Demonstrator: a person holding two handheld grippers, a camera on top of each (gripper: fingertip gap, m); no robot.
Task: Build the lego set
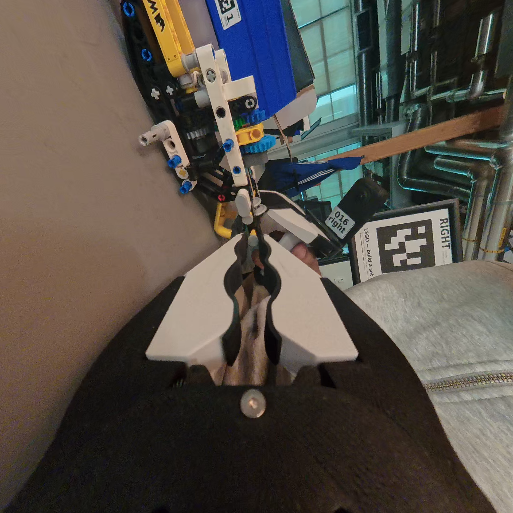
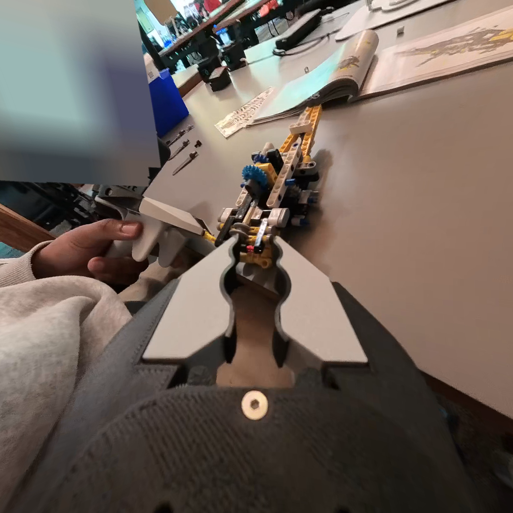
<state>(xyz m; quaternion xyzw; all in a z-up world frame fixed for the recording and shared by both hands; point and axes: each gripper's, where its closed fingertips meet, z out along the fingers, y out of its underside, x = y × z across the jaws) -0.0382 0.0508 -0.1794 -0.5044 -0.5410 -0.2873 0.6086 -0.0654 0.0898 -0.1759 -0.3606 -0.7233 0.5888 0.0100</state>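
The Lego model (image 2: 280, 180) is a long build of yellow, white and black beams with blue gears. It lies on the grey table (image 2: 388, 222) with its near end at the table's edge. My right gripper (image 2: 254, 244) is closed around the yellow near end. My left gripper (image 1: 253, 240) is nearly closed on thin black and grey parts at the same end of the model (image 1: 222, 116). In the right wrist view the left gripper (image 2: 172, 219) comes in from the left, held by a hand. The right gripper (image 1: 288, 222) shows beside my left fingertips.
An open instruction booklet (image 2: 319, 80) and a sticker sheet (image 2: 244, 113) lie beyond the model. A blue box (image 2: 166, 102) stands at the far left. Small dark loose parts (image 2: 184, 155) lie left of the model. A grey sleeve (image 1: 430, 319) is close.
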